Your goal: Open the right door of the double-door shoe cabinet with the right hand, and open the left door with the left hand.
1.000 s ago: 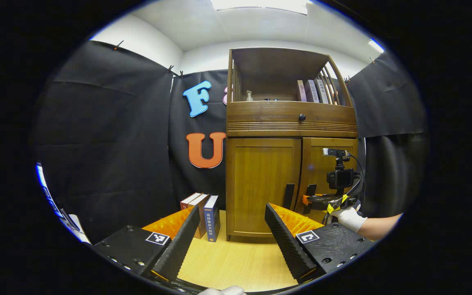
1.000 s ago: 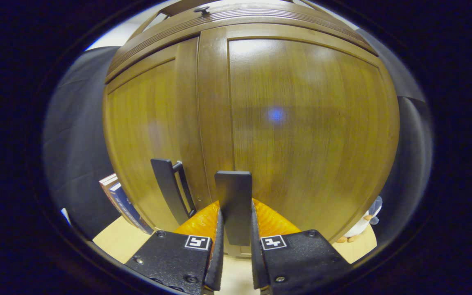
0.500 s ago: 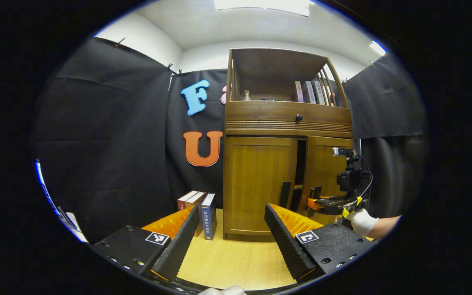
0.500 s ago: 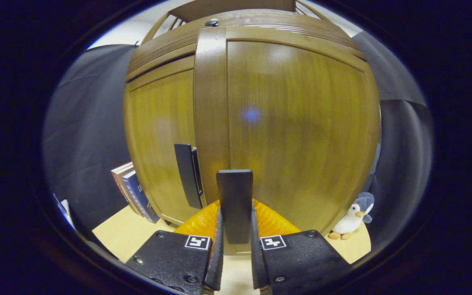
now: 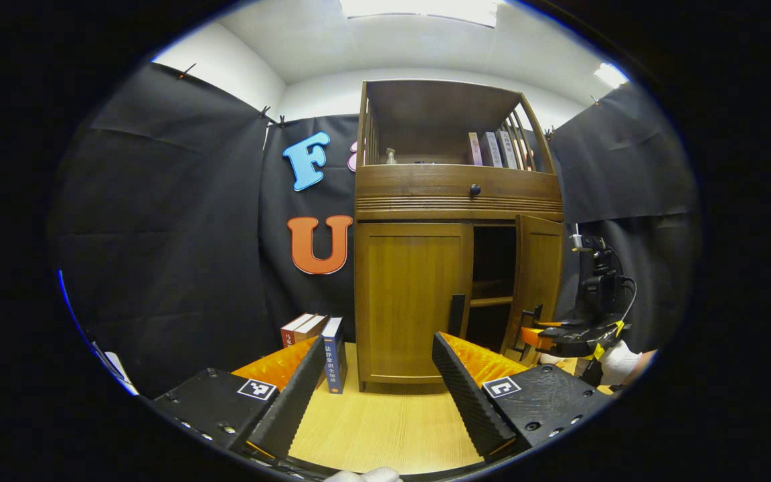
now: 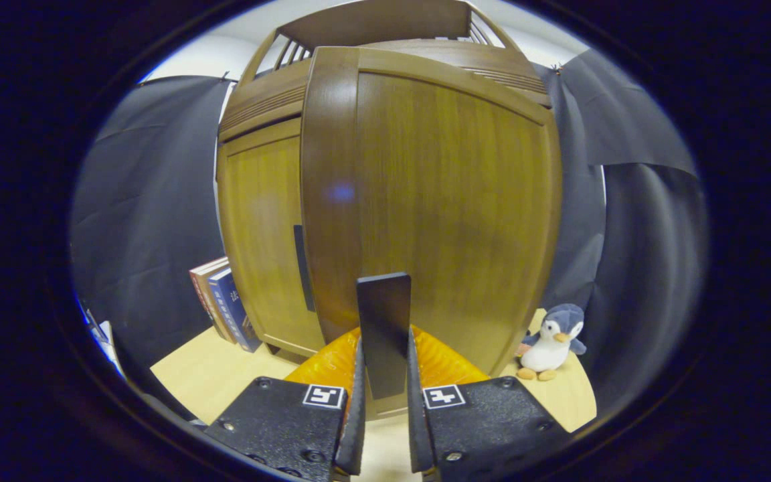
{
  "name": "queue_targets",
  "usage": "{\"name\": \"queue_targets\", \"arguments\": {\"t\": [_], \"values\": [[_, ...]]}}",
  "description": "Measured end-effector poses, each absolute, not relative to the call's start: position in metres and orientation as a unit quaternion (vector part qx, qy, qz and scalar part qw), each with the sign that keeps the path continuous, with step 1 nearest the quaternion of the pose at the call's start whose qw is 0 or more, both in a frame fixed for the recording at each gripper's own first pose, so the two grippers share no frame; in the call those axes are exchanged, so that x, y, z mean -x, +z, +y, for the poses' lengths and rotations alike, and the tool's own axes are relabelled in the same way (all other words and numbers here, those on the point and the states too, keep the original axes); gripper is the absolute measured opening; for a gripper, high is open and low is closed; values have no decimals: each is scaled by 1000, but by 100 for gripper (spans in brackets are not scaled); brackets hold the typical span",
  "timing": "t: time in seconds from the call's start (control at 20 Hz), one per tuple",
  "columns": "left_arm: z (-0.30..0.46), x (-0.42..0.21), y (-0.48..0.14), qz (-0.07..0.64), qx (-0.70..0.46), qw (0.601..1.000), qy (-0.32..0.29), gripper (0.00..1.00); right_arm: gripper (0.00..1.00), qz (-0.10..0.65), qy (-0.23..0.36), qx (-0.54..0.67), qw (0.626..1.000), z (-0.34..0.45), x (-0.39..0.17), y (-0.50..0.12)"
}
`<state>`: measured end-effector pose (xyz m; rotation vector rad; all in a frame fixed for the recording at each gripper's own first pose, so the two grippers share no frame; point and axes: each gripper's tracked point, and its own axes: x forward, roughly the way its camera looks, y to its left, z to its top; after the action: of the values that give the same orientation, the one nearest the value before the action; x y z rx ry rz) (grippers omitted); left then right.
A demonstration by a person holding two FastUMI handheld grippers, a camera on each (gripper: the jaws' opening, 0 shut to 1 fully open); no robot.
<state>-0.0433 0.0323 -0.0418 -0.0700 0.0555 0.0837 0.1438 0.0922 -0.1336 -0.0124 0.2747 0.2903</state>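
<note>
Now, big wooden cabinet (image 5: 456,201) standing on the pale table (image 5: 385,428), backed by black cloth. Up top, an open shelf with books (image 5: 489,148) leaning at its right end and a small bottle (image 5: 391,156) at its left; below that, a drawer with a dark knob (image 5: 474,189). Lower down, two doors. Left door (image 5: 412,298) shut flat, its dark handle (image 5: 456,314) upright at the inner edge. Right door (image 5: 538,281) swung out on its hinge, dark interior showing between the two, one shelf board visible inside. Seen from the right gripper view, that right door (image 6: 439,201) looms close, angled out ahead of the left door (image 6: 262,234).

Right gripper (image 6: 383,375) clamped on the right door's handle (image 6: 383,331), both fingers pressed against its sides. From the left gripper view, same gripper (image 5: 538,333) at the open door's edge, gloved hand (image 5: 616,361) behind it.

Left gripper (image 5: 379,375) low over the table, fingers wide apart, nothing between them, well short of the left door.

Row of books (image 5: 318,341) upright on the table just left of the cabinet. Small penguin toy (image 6: 549,343) on the table, right of the open door.
</note>
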Motion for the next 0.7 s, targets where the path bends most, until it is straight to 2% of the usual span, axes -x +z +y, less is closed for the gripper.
{"name": "queue_targets", "arguments": {"t": [0.7], "values": [[-2, 36, -51, 28, 38, 999, -27, 96, 24, 143, 93, -14, 985, 17, -92, -135]]}}
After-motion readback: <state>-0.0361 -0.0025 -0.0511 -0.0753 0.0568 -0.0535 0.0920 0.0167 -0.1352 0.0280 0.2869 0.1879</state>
